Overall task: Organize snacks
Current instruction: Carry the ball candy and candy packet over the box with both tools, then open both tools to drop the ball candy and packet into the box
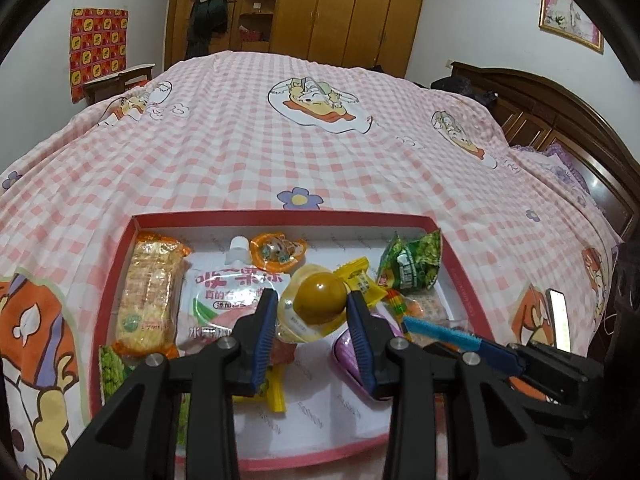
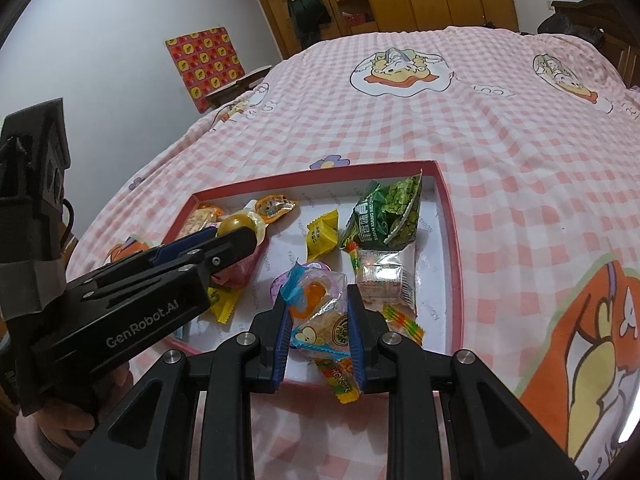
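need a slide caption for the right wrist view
Right gripper closed on a clear snack packet over the red tray on the checked bedspread.

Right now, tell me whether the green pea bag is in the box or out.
In. The green pea bag lies inside the red box, in its far right corner beside a yellow candy.

Pink-checked bed (image 1: 320, 152) under red-rimmed snack tray (image 1: 280, 215).

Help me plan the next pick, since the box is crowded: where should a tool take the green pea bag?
Grip the green pea bag by its raised top corner, coming from above on the far right. It stands propped against the red box wall, so that crimped corner sticks up clear of neighbouring snacks.
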